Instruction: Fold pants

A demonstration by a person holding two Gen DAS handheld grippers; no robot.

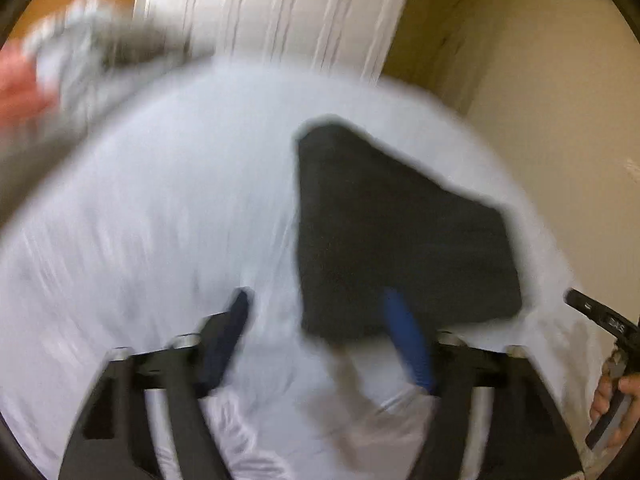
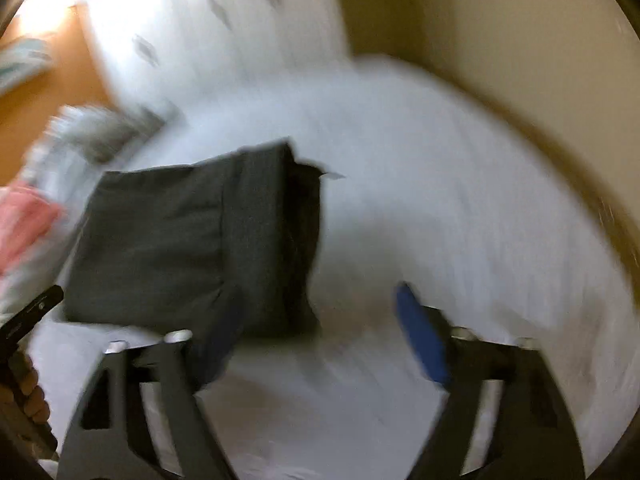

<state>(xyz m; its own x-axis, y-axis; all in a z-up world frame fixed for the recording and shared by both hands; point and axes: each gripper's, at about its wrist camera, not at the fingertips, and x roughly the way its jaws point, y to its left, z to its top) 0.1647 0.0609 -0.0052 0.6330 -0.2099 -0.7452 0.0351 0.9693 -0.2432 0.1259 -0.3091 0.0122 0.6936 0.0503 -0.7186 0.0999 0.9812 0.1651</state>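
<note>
Item: dark grey woven-fabric pants (image 2: 192, 240), folded into a compact, roughly square bundle. Location: lying flat on the white bed sheet (image 2: 440, 200), which serves as landmark below. Judged fully or nearly folded, hence set down and released.

Left gripper (image 1: 324, 312), black frame with blue fingers (image 1: 404, 336): jaws spread wide, holding nothing, hovering above the sheet at the bundle's near edge; one finger overlaps the bundle in view, contact uncertain owing to blur.

Right gripper (image 2: 320, 312), same make: jaws likewise apart and empty, above bare sheet beside the bundle's open-layered edge. Both seem positioned clear of the cloth, as for checking or leaving the finished fold.

Other stock: crumpled grey-and-white clothing heap (image 2: 92, 128) and a pink cloth (image 2: 24, 220) at the sheet's far-left margin, probably awaiting folding; white drawer unit (image 2: 208, 20) beyond the sheet.

Markings: a small pale tag (image 2: 334, 176) at the bundle's corner and lettering on the neighbouring gripper's handle, both unreadable.
</note>
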